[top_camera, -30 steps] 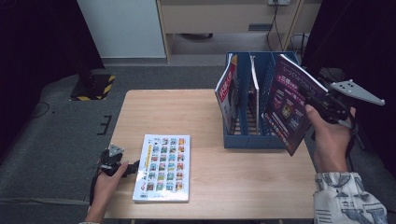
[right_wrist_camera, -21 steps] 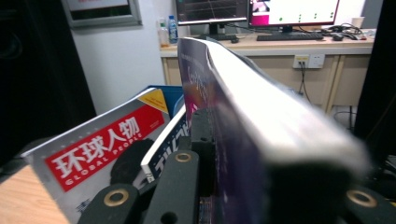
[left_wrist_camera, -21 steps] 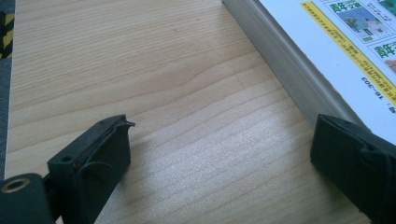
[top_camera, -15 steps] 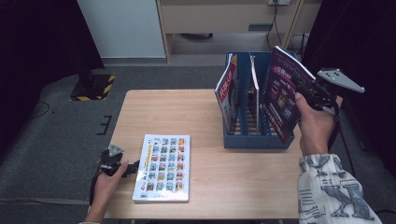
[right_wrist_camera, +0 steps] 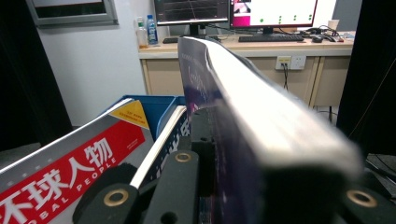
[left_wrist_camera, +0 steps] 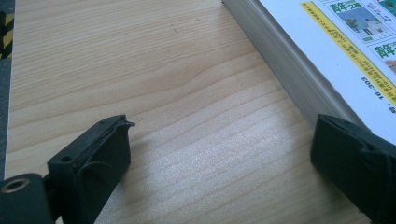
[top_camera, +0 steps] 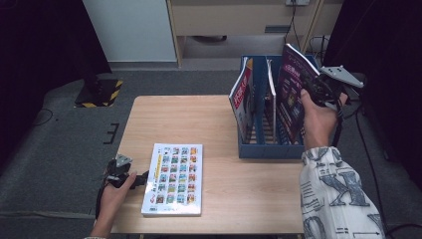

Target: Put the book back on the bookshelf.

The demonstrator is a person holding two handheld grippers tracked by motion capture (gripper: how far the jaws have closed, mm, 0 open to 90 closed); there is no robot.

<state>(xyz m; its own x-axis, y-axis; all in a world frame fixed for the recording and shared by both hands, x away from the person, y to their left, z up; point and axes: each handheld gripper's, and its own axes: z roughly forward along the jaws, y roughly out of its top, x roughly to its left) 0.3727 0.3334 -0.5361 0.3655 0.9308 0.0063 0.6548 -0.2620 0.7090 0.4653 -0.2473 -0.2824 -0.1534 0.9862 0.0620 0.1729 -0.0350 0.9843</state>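
Purple magazine (top_camera: 291, 97) was held upright over the right compartment of the blue file rack (top_camera: 268, 149), clamped between the fingers of the right gripper (top_camera: 318, 92), which were closed on its edge. A red-covered magazine (top_camera: 241, 99) was seen leaning in the rack's left compartment. On the tabletop (top_camera: 199, 124), the left gripper (top_camera: 142, 179) was rested with fingers spread apart, just beside a white picture book (top_camera: 174, 177) laid flat.
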